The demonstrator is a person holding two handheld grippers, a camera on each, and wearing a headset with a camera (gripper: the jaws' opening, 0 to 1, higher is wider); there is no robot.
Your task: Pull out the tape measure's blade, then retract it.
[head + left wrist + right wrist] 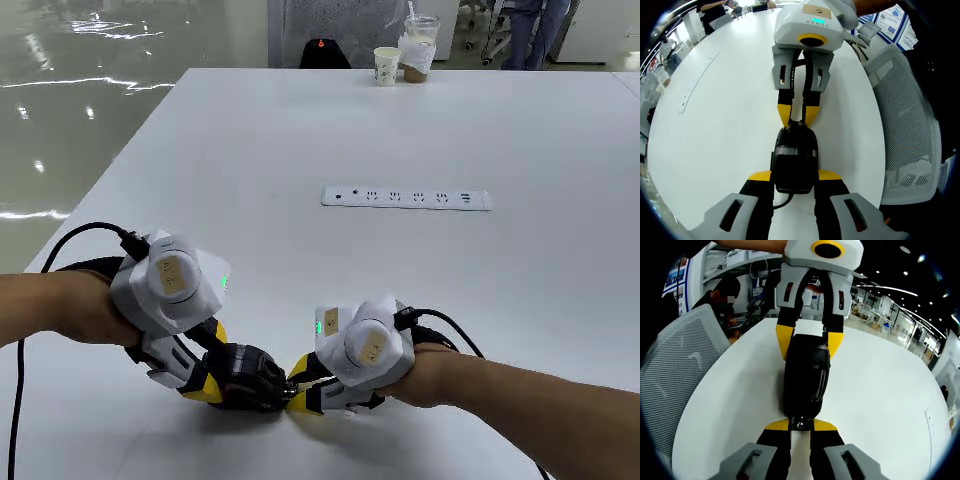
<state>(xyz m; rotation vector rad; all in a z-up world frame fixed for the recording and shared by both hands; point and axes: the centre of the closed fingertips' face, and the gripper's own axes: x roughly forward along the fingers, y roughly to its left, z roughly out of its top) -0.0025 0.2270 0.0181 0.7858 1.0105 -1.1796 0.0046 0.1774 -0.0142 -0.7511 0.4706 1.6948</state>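
The tape [248, 374] sits low centre in the head view, left gripper [795, 176] clenched on its case and right gripper [801, 425] pinched at its nose (hook hidden), so draw the right straight back along the blade's line, holding the case level and steady.

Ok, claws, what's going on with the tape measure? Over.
Left claw clamped on tape measure body. Right claw pinching its front end; blade not out yet. Power strip and cups far back, out of the way.
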